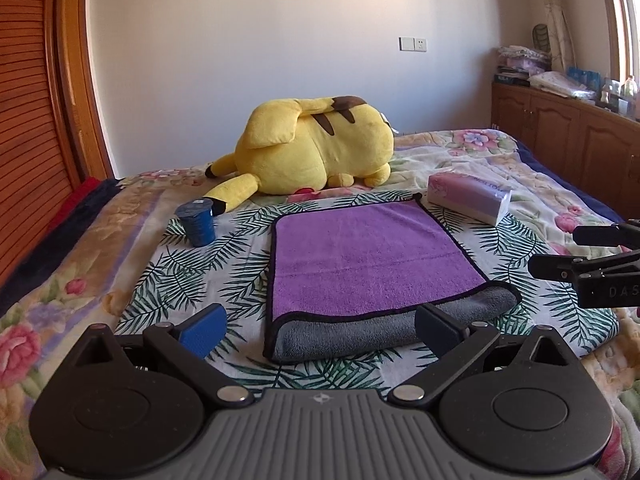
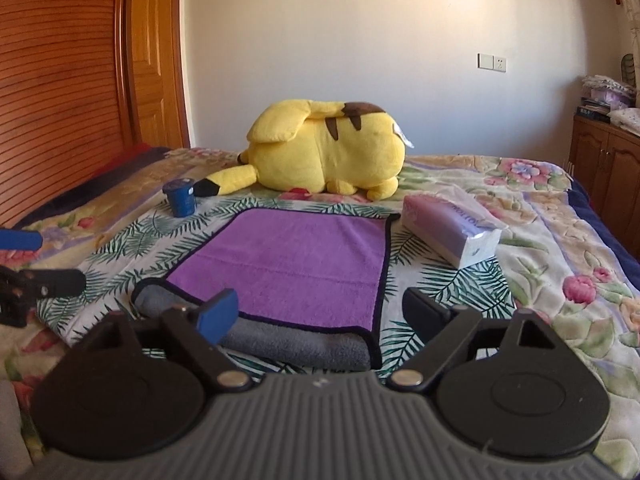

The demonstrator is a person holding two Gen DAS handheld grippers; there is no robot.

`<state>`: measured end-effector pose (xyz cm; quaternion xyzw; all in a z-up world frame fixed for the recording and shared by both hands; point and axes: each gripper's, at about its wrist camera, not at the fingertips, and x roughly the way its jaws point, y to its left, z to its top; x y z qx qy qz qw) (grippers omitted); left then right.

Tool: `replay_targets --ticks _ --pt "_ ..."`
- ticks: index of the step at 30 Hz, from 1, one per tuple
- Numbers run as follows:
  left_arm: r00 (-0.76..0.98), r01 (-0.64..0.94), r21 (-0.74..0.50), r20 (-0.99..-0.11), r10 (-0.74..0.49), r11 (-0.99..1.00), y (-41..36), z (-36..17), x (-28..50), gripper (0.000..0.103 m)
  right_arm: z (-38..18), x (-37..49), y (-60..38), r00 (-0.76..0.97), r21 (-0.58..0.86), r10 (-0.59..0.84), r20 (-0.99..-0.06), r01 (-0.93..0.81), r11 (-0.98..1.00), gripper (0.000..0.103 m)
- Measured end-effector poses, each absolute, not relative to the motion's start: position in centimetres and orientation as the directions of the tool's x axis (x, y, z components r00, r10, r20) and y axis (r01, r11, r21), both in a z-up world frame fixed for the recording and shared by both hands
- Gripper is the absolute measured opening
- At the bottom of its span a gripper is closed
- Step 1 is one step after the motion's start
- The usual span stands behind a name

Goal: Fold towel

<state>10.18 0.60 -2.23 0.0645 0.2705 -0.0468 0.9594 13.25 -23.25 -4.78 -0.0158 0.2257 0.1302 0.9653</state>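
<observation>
Hovering over the bed (image 1: 520,184), I hold both grippers wide open and empty just short of the towel (image 1: 360,256). It lies flat ahead, purple side up, its grey near edge rolled under and running crosswise to my jaws. My left gripper (image 1: 320,330) faces the near left corner; my right gripper (image 2: 324,312) faces the near right corner, about equally close.
</observation>
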Motion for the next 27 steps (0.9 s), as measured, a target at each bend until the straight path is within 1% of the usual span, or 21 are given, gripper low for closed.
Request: replay_targets --ticks 5,7,11,13,17,19,27 --pt "0.838 0.136 0.096 -0.542 -0.063 0.986 1.1 -2.6 12.1 0.079 -5.3 14.7 -23.3 0.854 0.031 0.244 -0.459 -0.259 0.965 0.087" --pt "0.829 0.15 0.083 -0.553 -0.079 0.985 1.4 -3.0 12.8 0.072 -5.5 15.2 -23.3 0.849 0.034 0.245 -0.468 -0.26 0.965 0.087" --pt "0.815 0.153 0.09 -0.575 -0.074 0.984 1.8 -4.0 14.3 0.068 -6.2 16.2 -23.2 0.834 0.039 0.25 -0.491 -0.266 0.963 0.084" --pt "0.806 0.16 0.09 -0.587 -0.078 0.983 1.9 -4.4 15.0 0.061 -6.5 16.7 -23.1 0.827 0.039 0.254 -0.501 -0.272 0.962 0.083" --pt "0.795 0.165 0.095 -0.602 -0.075 0.982 2.3 -5.3 16.4 0.055 -7.1 17.6 -23.0 0.814 0.042 0.263 -0.518 -0.283 0.958 0.08" --pt "0.787 0.166 0.094 -0.612 -0.074 0.982 2.5 -5.8 17.1 0.047 -7.4 18.0 -23.0 0.805 0.044 0.268 -0.528 -0.29 0.956 0.079" --pt "0.765 0.163 0.093 -0.641 -0.066 0.982 3.6 -7.6 19.5 0.042 -8.5 19.7 -22.9 0.779 0.047 0.277 -0.562 -0.304 0.951 0.075"
